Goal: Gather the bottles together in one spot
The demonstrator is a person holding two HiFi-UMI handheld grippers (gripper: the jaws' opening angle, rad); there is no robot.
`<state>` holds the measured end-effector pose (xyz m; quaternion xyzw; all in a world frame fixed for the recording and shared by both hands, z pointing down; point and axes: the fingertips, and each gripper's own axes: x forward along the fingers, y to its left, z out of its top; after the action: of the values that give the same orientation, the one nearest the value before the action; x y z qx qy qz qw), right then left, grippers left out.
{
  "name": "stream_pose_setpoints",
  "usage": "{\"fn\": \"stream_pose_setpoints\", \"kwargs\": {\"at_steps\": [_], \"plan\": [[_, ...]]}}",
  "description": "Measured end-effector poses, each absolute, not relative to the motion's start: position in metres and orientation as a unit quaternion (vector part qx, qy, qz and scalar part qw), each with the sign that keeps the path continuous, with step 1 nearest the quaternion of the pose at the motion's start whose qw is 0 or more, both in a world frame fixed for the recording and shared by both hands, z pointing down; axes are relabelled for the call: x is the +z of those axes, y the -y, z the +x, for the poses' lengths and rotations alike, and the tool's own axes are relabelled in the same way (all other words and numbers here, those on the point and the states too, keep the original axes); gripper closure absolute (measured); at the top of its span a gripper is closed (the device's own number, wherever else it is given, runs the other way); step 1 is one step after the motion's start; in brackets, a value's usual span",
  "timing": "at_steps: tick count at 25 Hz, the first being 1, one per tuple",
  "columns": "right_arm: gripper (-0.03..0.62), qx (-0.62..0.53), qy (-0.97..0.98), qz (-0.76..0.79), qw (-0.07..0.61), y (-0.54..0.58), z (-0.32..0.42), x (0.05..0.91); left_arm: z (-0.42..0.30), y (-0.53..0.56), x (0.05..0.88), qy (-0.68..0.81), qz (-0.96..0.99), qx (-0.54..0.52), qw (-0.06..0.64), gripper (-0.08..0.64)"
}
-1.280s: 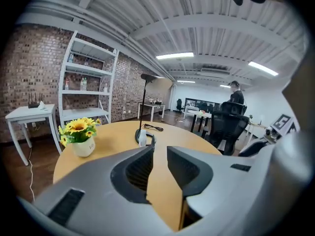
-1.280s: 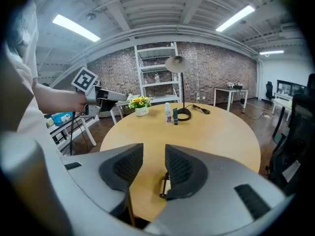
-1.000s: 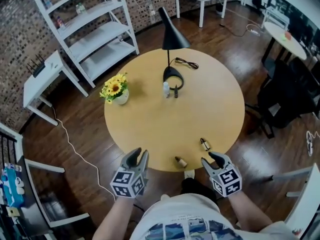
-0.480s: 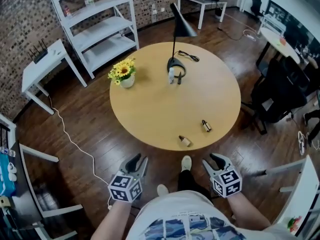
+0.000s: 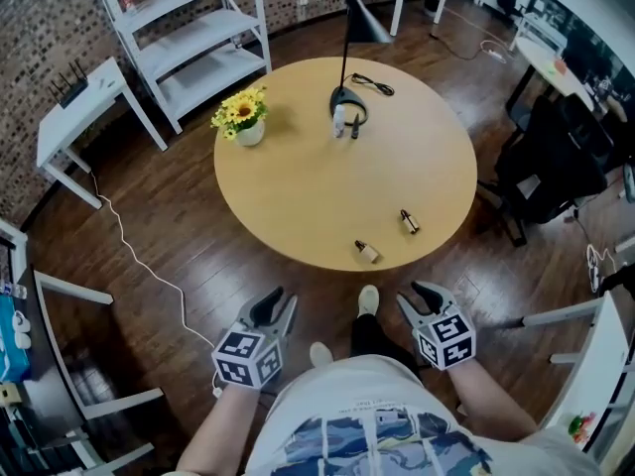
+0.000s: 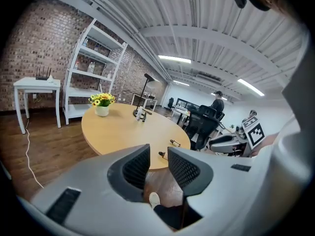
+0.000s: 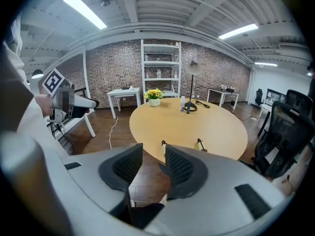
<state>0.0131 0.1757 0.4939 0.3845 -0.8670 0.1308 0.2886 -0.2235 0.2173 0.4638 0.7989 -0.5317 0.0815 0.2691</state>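
Note:
Two small brown bottles lie near the front edge of the round wooden table (image 5: 298,186): one (image 5: 367,252) at the front and another (image 5: 409,221) to its right. A white bottle (image 5: 339,120) and a dark bottle (image 5: 353,127) stand upright by the lamp base. My left gripper (image 5: 276,305) and right gripper (image 5: 417,296) hang over the floor, short of the table. Each is open a little, with nothing between its fingers. The left gripper view has the lying bottles (image 6: 161,154) (image 6: 174,142) past my left gripper (image 6: 158,151). In the right gripper view they (image 7: 163,144) (image 7: 200,144) lie beyond my right gripper (image 7: 153,151).
A black desk lamp (image 5: 349,28) and its cable (image 5: 377,85) are at the table's far side, with a vase of yellow flowers (image 5: 241,117) at the left. A white shelf unit (image 5: 189,28), a white side table (image 5: 74,107), a floor cable (image 5: 139,266) and black office chairs (image 5: 556,157) ring the table.
The view has pulled back from the table. Both grippers were at its front edge a second ago and are now over the floor. The bottles have not moved.

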Motion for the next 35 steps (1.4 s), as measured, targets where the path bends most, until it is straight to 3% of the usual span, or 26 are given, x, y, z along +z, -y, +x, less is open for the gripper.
{"fn": "stream_pose_setpoints", "kwargs": {"at_steps": [13, 16, 28, 32, 35], "plan": [[0.417, 0.102, 0.862, 0.328, 0.372, -0.120, -0.020, 0.570, -0.225, -0.201, 0.484, 0.534, 0.785, 0.097, 0.299, 0.460], [0.383, 0.113, 0.856, 0.311, 0.397, -0.101, -0.028, 0.599, -0.224, -0.192, 0.487, 0.536, 0.780, 0.103, 0.305, 0.460], [0.404, 0.126, 0.829, 0.256, 0.481, -0.047, -0.043, 0.687, -0.207, -0.161, 0.501, 0.527, 0.773, 0.135, 0.326, 0.460], [0.430, 0.137, 0.834, 0.270, 0.462, -0.050, -0.037, 0.680, -0.205, -0.159, 0.499, 0.520, 0.778, 0.135, 0.327, 0.460], [0.431, 0.147, 0.855, 0.293, 0.402, -0.060, -0.040, 0.640, -0.200, -0.158, 0.495, 0.507, 0.788, 0.122, 0.328, 0.460]]}}
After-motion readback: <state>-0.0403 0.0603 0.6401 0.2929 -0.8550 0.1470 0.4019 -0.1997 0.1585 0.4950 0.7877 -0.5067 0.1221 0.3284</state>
